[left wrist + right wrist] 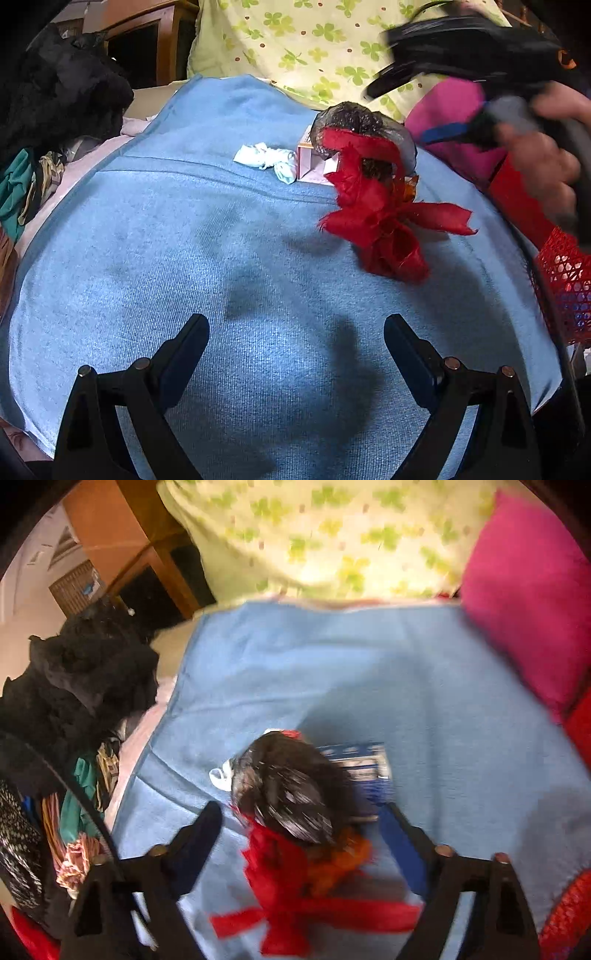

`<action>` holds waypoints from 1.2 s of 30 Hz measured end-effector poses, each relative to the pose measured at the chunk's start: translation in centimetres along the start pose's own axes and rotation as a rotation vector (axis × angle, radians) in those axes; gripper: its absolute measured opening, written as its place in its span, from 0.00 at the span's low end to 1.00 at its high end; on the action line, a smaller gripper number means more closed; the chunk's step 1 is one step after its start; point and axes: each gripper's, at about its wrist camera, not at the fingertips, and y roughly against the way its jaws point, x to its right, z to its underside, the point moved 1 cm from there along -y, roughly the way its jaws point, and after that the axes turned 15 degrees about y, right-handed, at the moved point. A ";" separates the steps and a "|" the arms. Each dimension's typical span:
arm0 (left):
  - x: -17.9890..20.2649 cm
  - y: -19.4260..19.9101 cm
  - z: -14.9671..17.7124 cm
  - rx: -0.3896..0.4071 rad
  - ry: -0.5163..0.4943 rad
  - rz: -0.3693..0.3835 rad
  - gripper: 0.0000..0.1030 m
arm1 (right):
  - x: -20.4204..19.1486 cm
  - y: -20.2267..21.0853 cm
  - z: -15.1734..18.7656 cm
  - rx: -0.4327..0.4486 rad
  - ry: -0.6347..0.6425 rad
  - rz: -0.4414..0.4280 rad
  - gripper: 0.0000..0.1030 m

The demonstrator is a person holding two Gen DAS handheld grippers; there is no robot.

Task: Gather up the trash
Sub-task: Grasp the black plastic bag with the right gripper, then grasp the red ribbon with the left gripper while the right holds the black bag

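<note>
Left gripper [295,345]: fingers [186,341] spread wide, nothing between them, hovering over bare blue blanket [155,240]. Right gripper [301,834]: fingers [399,843] parted, pads not seen pressing on anything; a dark crinkled bag [291,786] and a red ribbon bow [295,912] lie in the gap and just below it, though the frame is smeared and contact cannot be told. Trash, counted outward from the left fingers: one red ribbon bow [380,218], ahead and right, well clear of the tips; one dark crinkled bag [354,125], touching the bow's far end; one orange wrapper scrap [410,186], tucked beside the bow; one small pale box [314,166], behind bag and bow; one crumpled pale tissue [266,160], just left of the box. From the right fingers, one blue-and-white printed packet [358,764] shows beyond the bag; whether it is that box cannot be told. Receptacle: one red mesh basket [565,284], far right of the left fingers, contents not visible. Surroundings: one pink cushion [532,602], one clover-print cover [314,40], one heap of dark clothing [55,85] far left. The person's hand [543,162] grips the right tool, blurred. Progress, judged: early; every item listed lies on the blanket, none seen in the basket; all remain to lift and drop.
</note>
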 end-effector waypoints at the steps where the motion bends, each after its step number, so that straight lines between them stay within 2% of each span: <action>1: -0.1 0.0 0.0 0.000 0.002 0.002 0.93 | -0.1 -1.5 -0.6 -0.038 -0.017 -0.007 0.77; 4: -0.1 0.1 -0.1 0.000 0.009 0.011 0.93 | -0.2 -5.1 -1.6 -0.116 -0.052 0.020 0.74; 8: -0.2 0.1 -0.1 0.000 0.012 0.014 0.93 | -0.1 -8.2 -1.7 -0.209 -0.095 0.020 0.49; 9: -0.3 0.1 -0.2 0.001 0.014 0.015 0.92 | 0.0 -8.5 -1.6 -0.212 -0.107 0.021 0.48; 11: -0.5 0.2 -0.2 0.005 0.019 0.015 0.93 | -0.3 -8.0 -1.6 -0.175 -0.103 0.030 0.40; 14: -0.7 0.2 -0.2 0.007 0.028 0.009 0.93 | -0.7 -5.7 -1.8 -0.100 -0.069 0.032 0.40; 19: -0.7 0.1 -0.3 0.012 0.024 -0.001 0.93 | -0.8 1.1 -2.0 0.124 -0.037 -0.036 0.40; 23: -0.8 0.3 -0.6 0.035 0.033 -0.002 0.93 | -0.7 7.3 -0.6 0.308 -0.003 -0.064 0.40; 26: -0.8 0.7 -0.7 0.057 0.042 0.019 0.93 | -1.0 10.1 1.2 0.375 0.019 -0.045 0.40; 29: -0.7 1.1 -0.7 0.079 0.042 0.042 0.93 | -1.0 11.3 4.0 0.384 0.031 -0.022 0.40; 31: -0.6 1.4 -0.7 0.093 0.044 0.063 0.93 | -0.9 11.8 6.4 0.369 0.049 0.023 0.40; 36: -0.3 1.4 -0.9 0.085 0.055 0.105 0.93 | 0.6 11.0 12.2 0.257 0.044 0.082 0.40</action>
